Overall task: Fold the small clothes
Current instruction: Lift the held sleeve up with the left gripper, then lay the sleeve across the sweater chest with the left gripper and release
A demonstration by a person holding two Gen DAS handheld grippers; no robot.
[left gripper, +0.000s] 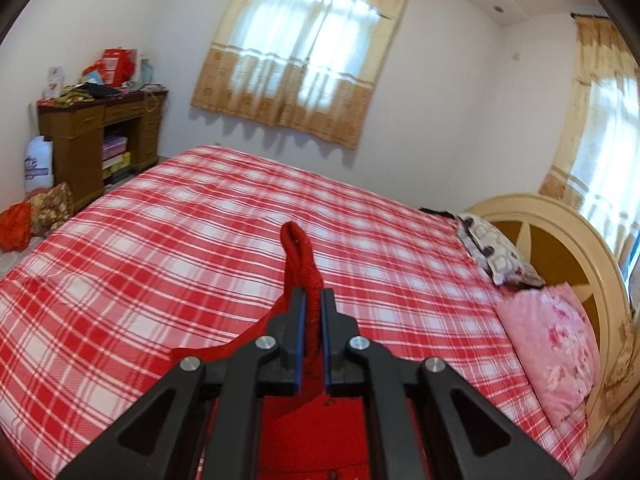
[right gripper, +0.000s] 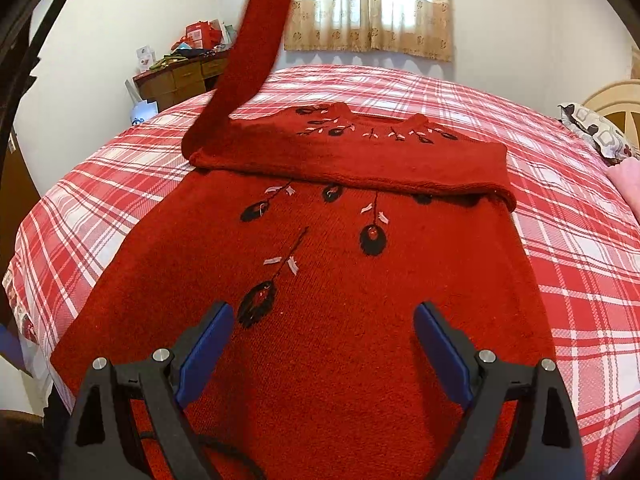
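While my left jaws (left gripper: 314, 300) pinch the raised sleeve (right gripper: 256, 40), the red sweater (right gripper: 340, 280) lies across the bed's (right gripper: 580, 240) near edge.
My right jaws (right gripper: 324, 316) hover released over the hem; a slack pinch could drop the sleeve crooked, rumpling the folded band.

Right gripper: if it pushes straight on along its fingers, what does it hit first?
Most likely the red sweater spread on the bed. The right gripper is open, angled down over its lower body, nothing between. Exact depth is unclear.
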